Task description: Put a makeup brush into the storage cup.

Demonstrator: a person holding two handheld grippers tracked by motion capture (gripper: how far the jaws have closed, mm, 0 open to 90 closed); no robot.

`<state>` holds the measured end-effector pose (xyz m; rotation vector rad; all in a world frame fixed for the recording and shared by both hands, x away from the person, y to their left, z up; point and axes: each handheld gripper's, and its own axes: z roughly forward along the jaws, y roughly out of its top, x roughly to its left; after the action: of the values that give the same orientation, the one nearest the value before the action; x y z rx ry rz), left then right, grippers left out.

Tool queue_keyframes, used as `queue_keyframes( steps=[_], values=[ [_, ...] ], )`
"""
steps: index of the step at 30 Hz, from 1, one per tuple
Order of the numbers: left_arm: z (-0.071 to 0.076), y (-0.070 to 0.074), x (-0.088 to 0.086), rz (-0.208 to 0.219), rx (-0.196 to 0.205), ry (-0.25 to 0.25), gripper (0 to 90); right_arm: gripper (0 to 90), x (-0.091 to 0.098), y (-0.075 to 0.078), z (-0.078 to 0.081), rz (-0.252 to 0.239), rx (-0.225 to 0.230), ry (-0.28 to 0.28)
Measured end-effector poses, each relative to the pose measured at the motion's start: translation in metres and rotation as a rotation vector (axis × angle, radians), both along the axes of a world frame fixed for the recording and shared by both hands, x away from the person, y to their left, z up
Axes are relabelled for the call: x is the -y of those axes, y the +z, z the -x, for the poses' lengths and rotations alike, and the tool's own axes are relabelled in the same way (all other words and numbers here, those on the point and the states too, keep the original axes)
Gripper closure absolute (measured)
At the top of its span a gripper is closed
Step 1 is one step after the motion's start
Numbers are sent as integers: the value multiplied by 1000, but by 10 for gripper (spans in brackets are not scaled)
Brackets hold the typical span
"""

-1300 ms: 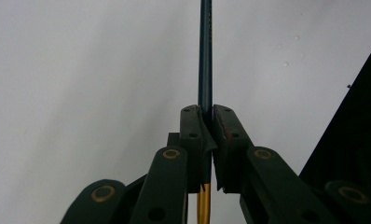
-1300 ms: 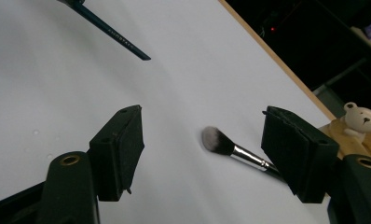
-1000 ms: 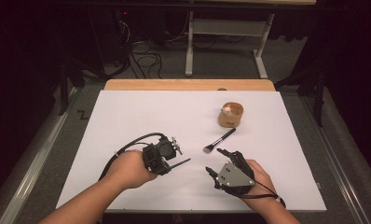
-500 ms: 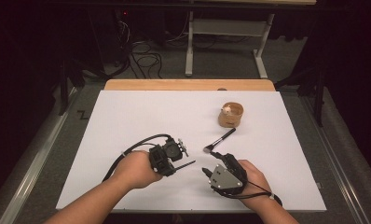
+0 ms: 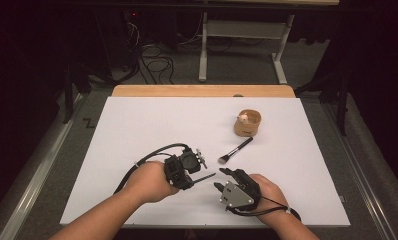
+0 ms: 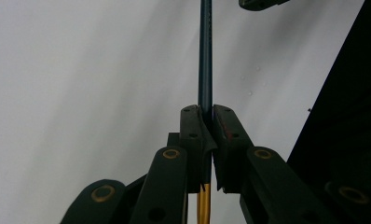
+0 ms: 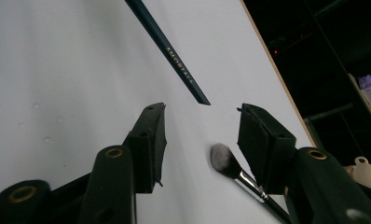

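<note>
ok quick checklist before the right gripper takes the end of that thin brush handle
1. Left gripper clamped on the thin dark handle: ok.
2. Right gripper jaws apart; they have just been closing, nothing between them yet: ok.
3. Handle tip lined up with the gap: not ok, it sits just ahead of the jaws.
4. Makeup brush out of the way: cannot tell, its bristles lie close past the right jaws.
5. Wooden cup well clear on the table: ok.
</note>
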<state>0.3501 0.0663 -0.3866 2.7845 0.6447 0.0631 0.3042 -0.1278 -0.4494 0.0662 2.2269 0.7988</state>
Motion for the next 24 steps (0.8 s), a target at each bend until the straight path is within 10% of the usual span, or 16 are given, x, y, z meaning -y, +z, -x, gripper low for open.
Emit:
queue_keyframes(
  steps=[24],
  values=[
    [-2,-1,6,-22,-17,2,829,632,-4,-2,-1,58,-1,52]
  ],
)
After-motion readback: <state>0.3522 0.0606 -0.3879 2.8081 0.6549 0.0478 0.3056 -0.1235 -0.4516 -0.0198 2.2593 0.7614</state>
